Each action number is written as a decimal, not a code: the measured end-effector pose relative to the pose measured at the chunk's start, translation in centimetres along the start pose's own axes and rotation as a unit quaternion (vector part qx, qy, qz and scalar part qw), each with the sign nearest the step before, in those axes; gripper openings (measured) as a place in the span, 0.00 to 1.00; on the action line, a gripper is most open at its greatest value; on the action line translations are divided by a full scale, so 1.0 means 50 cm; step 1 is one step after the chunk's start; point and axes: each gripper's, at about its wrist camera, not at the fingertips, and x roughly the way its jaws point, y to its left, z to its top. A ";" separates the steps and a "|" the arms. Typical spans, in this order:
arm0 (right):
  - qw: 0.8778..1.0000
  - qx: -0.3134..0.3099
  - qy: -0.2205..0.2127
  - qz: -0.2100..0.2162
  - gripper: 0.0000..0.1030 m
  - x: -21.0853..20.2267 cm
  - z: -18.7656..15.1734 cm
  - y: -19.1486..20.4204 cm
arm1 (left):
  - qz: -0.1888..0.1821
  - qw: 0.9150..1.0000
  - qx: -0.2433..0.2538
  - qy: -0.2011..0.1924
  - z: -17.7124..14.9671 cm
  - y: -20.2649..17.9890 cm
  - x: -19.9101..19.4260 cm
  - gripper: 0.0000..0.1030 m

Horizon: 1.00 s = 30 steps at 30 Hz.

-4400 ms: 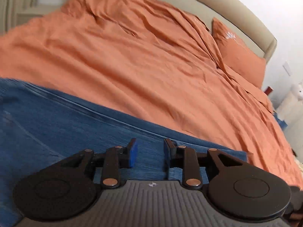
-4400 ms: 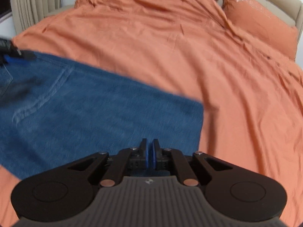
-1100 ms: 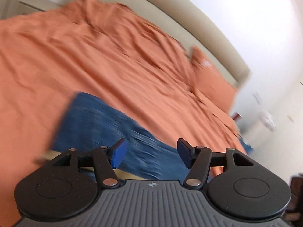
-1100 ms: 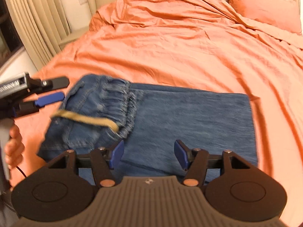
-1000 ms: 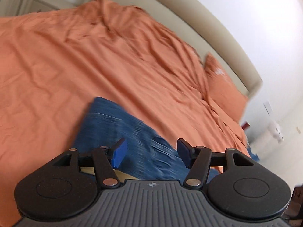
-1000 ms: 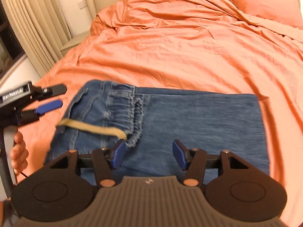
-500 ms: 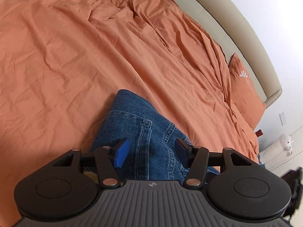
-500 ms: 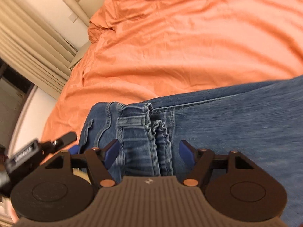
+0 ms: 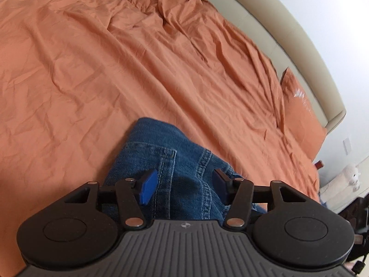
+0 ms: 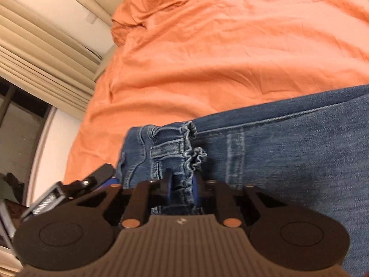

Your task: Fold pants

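Blue jeans (image 9: 170, 161) lie folded on the orange bedspread (image 9: 115, 69). My left gripper (image 9: 184, 184) is open, low over the pocket end of the jeans, one finger on each side of a seam. In the right wrist view my right gripper (image 10: 182, 189) has closed on the gathered waistband (image 10: 184, 157) of the jeans (image 10: 288, 150), denim pinched between the blue pads. The left gripper (image 10: 96, 180) shows there at the left, beside the waist edge.
An orange pillow (image 9: 302, 110) and a beige headboard (image 9: 288, 37) stand at the far end. Beige curtains (image 10: 41, 53) and floor lie off the bed's left edge. A white plush toy (image 9: 352, 175) sits at the right.
Both grippers dropped toward the waist end of the jeans. My right gripper went from wide open to closed on the waistband. The left stayed open.
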 end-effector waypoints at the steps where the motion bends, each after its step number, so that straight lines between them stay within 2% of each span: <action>1: 1.000 -0.008 -0.006 0.001 0.09 -0.012 -0.001 0.010 | -0.009 1.000 -0.003 -0.010 0.003 0.001 -0.010 0.59; 5: 0.998 -0.035 -0.035 0.029 0.06 -0.080 0.003 0.065 | -0.055 0.997 -0.012 -0.059 0.014 0.005 -0.063 0.59; 9: 0.994 -0.068 -0.069 0.047 0.05 -0.179 0.028 0.132 | -0.115 0.990 -0.008 -0.077 0.014 -0.003 -0.106 0.59; 12: 0.990 -0.090 -0.098 0.038 0.05 -0.263 0.052 0.158 | -0.126 0.989 0.027 -0.074 0.003 -0.034 -0.114 0.59; 14: 0.988 -0.093 -0.119 0.021 0.04 -0.319 0.067 0.148 | -0.123 0.990 0.042 -0.053 -0.007 -0.054 -0.098 0.59; 17: 0.987 -0.070 -0.146 -0.009 0.04 -0.400 0.081 0.094 | -0.116 0.990 0.074 -0.020 -0.029 -0.085 -0.063 0.56; 20: 0.986 -0.032 -0.158 -0.047 0.04 -0.454 0.074 -0.001 | -0.108 0.988 0.113 0.011 -0.052 -0.122 -0.025 0.55; 25: 0.983 0.059 -0.136 -0.111 0.03 -0.445 0.027 -0.209 | -0.081 0.981 0.165 0.061 -0.101 -0.155 0.035 0.51; 30: 0.979 0.098 -0.127 -0.125 0.03 -0.407 -0.019 -0.345 | -0.061 0.974 0.199 0.085 -0.125 -0.171 0.067 0.51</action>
